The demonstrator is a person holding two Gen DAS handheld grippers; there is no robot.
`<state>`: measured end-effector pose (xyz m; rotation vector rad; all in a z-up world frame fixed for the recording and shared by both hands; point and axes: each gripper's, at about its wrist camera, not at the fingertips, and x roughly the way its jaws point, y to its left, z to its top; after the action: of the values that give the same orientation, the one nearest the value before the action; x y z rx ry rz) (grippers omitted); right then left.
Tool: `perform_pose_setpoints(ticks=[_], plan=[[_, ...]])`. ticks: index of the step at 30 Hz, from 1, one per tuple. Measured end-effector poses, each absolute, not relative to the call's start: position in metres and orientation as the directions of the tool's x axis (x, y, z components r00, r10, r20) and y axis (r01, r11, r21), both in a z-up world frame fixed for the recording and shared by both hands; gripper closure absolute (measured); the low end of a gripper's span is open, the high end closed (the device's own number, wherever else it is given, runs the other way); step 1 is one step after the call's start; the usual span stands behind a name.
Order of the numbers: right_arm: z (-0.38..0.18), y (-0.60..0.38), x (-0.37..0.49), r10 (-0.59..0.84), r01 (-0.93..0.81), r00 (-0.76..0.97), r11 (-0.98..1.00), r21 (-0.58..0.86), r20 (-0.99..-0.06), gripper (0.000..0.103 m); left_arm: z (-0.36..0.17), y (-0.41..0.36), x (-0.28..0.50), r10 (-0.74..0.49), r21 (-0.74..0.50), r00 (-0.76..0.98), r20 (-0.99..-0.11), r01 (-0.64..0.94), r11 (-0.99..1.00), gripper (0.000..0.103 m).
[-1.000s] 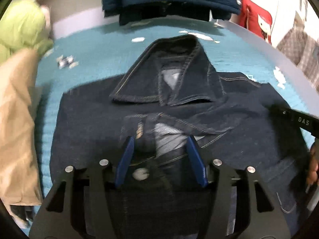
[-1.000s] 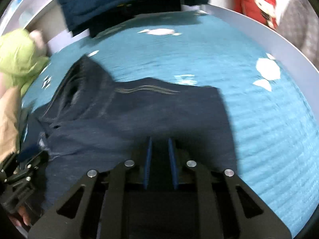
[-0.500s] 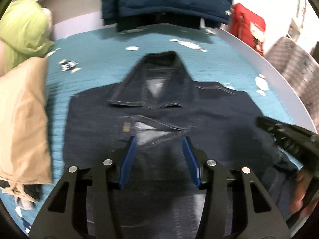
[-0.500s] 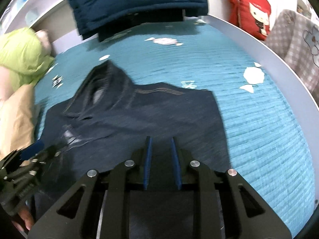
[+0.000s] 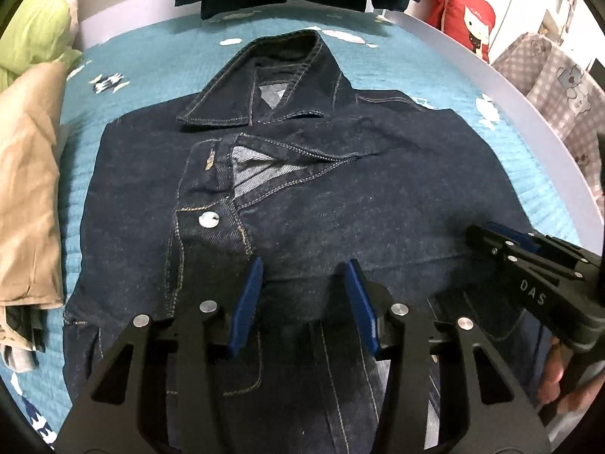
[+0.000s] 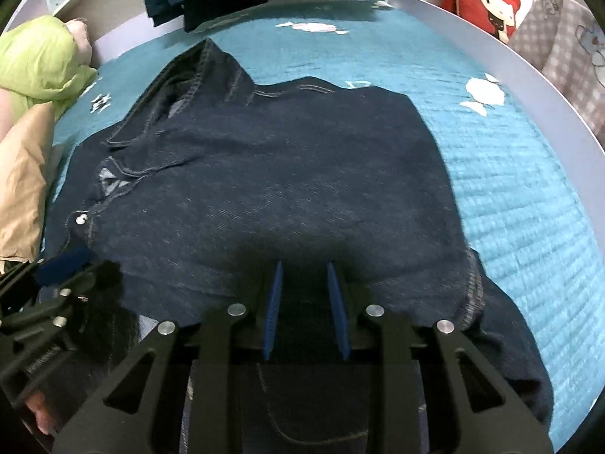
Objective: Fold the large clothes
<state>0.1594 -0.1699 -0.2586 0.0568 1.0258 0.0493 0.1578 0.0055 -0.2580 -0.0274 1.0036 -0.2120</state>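
A: What differs from a second back?
B: The denim jacket on the teal bedspread sits farther off. Left gripper narrowing, right gripper widening; both gape, pinching nothing.
A: Hidden?
B: The hem, behind both.

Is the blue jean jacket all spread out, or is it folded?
Folded partway. The denim jacket has its sides turned in to straight edges on the teal bedspread, no sleeves hanging out, collar on top.

Bed with teal quilt. Denim jacket flat at centre; tan garment at 9 o'clock, green one at 10.
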Motion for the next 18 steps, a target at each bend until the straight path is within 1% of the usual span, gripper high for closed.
perform_pose_setpoints(ticks=[1, 2, 3, 4, 7, 9, 10, 11, 13, 14, 17, 18], plan=[[-0.258, -0.172, 0.158, 0.065, -0.004, 0.514, 0.997, 0.073, -0.855, 0.079, -0.257, 0.007, 0.157, -0.183, -0.118, 0.514, -0.838, 0.157, 0.981, 0.059], [-0.257, -0.174, 0.158, 0.060, 0.000, 0.511, 0.998, 0.069, -0.858, 0.079, -0.256, 0.009, 0.156, -0.150, -0.092, 0.515, -0.844, 0.137, 0.986, 0.059], [-0.255, -0.174, 0.157, 0.047, 0.005, 0.508, 0.998, 0.057, -0.860, 0.079, -0.255, 0.012, 0.155, -0.087, -0.036, 0.516, -0.852, 0.109, 0.993, 0.059], [-0.254, -0.176, 0.156, 0.022, 0.020, 0.507, 0.999, 0.037, -0.862, 0.079, -0.254, 0.014, 0.153, -0.065, -0.015, 0.512, -0.856, 0.102, 0.995, 0.059], [-0.252, -0.178, 0.152, -0.005, 0.053, 0.500, 0.998, 0.024, -0.866, 0.079, -0.256, 0.032, 0.152, -0.091, -0.056, 0.490, -0.867, 0.087, 0.995, 0.059], [-0.253, -0.186, 0.150, 0.014, 0.082, 0.499, 0.995, 0.063, -0.866, 0.079, -0.257, 0.040, 0.152, -0.092, -0.067, 0.497, -0.863, 0.068, 0.995, 0.057], [-0.258, -0.192, 0.150, 0.029, 0.100, 0.485, 0.991, 0.089, -0.874, 0.079, -0.257, 0.045, 0.152, -0.096, -0.078, 0.500, -0.860, 0.057, 0.995, 0.048], [-0.262, -0.195, 0.150, 0.037, 0.119, 0.471, 0.987, 0.105, -0.881, 0.079, -0.259, 0.050, 0.153, -0.098, -0.090, 0.493, -0.865, 0.041, 0.995, 0.044], [-0.260, -0.202, 0.146, 0.047, 0.176, 0.463, 0.974, 0.144, -0.885, 0.079, -0.264, 0.059, 0.152, -0.136, -0.145, 0.476, -0.869, 0.020, 0.989, 0.044], [-0.257, -0.206, 0.142, 0.040, 0.209, 0.464, 0.966, 0.153, -0.885, 0.079, -0.263, 0.060, 0.150, -0.142, -0.150, 0.480, -0.866, 0.021, 0.988, 0.044], [-0.259, -0.213, 0.137, -0.041, 0.279, 0.439, 0.956, 0.092, -0.897, 0.079, -0.262, 0.059, 0.147, -0.129, -0.134, 0.477, -0.869, 0.024, 0.991, 0.044], [-0.267, -0.215, 0.139, -0.055, 0.291, 0.410, 0.954, 0.074, -0.910, 0.076, -0.263, 0.058, 0.147, -0.122, -0.123, 0.475, -0.872, 0.028, 0.992, 0.044]])
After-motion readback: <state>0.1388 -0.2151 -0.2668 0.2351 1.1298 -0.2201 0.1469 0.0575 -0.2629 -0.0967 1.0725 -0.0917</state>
